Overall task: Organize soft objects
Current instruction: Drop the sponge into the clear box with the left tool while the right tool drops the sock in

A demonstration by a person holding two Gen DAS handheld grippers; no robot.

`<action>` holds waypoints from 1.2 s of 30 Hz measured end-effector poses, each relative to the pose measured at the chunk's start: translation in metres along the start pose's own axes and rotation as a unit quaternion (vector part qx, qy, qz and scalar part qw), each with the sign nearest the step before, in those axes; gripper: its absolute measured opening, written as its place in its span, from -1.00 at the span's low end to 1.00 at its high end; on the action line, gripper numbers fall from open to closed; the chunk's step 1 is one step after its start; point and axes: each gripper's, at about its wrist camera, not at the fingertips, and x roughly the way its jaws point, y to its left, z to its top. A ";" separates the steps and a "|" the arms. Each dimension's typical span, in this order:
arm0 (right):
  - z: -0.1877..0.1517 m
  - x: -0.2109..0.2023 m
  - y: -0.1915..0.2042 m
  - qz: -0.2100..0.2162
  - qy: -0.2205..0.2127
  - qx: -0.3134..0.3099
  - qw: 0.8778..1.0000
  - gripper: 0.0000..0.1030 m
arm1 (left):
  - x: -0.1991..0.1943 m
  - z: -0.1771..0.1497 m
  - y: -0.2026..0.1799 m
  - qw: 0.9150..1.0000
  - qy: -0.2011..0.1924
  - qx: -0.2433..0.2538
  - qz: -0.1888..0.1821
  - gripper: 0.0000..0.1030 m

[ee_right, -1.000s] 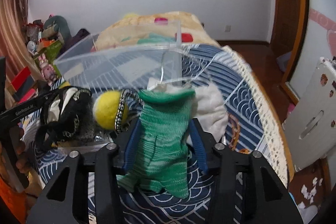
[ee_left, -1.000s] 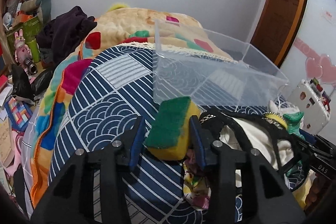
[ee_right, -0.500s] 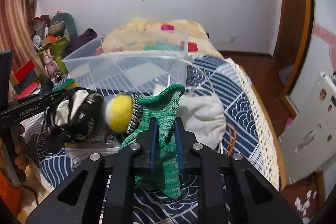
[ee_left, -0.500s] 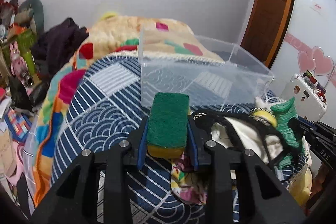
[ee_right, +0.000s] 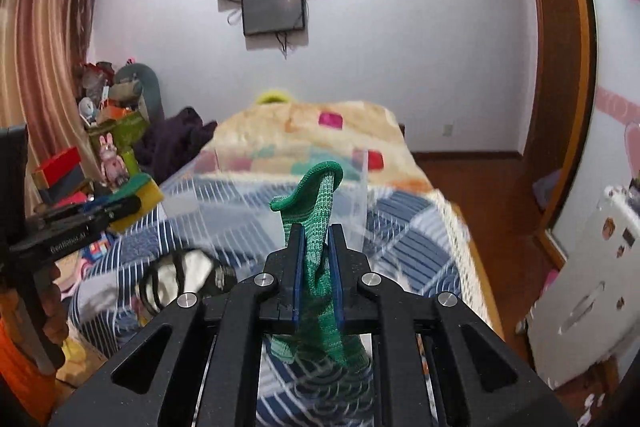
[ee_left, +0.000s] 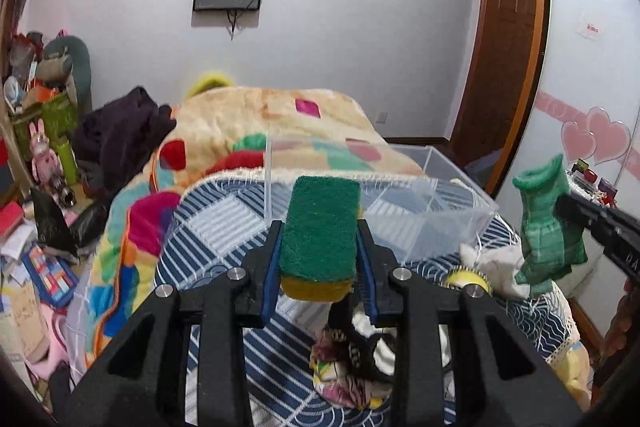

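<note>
Rough-topped sponge (ee_left: 320, 227), knitted glove (ee_right: 318, 227), clear plastic box (ee_left: 420, 203)

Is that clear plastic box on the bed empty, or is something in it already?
Empty, it seems: through the box only the striped bedspread shows.

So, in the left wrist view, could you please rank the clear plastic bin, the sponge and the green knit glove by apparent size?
1. Clear plastic bin, plainly largest though farther away.
2 and 3. Sponge and green knit glove look similar; the sponge, held in the left gripper, is nearer the camera, so I won't rank them.
</note>
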 end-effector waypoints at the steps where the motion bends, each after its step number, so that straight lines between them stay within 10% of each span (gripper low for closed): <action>1: 0.003 0.001 0.001 0.002 -0.005 -0.003 1.000 -0.80 | 0.001 0.004 -0.001 1.000 -0.002 0.003 0.000 -0.36; 15: 0.055 0.044 0.014 -0.013 -0.064 -0.009 0.998 -0.80 | 0.041 0.049 -0.017 0.999 0.011 0.031 -0.017 -0.36; 36: 0.026 0.126 0.013 -0.011 0.094 -0.013 0.995 -0.79 | 0.136 0.036 -0.027 0.991 0.121 0.064 0.004 -0.35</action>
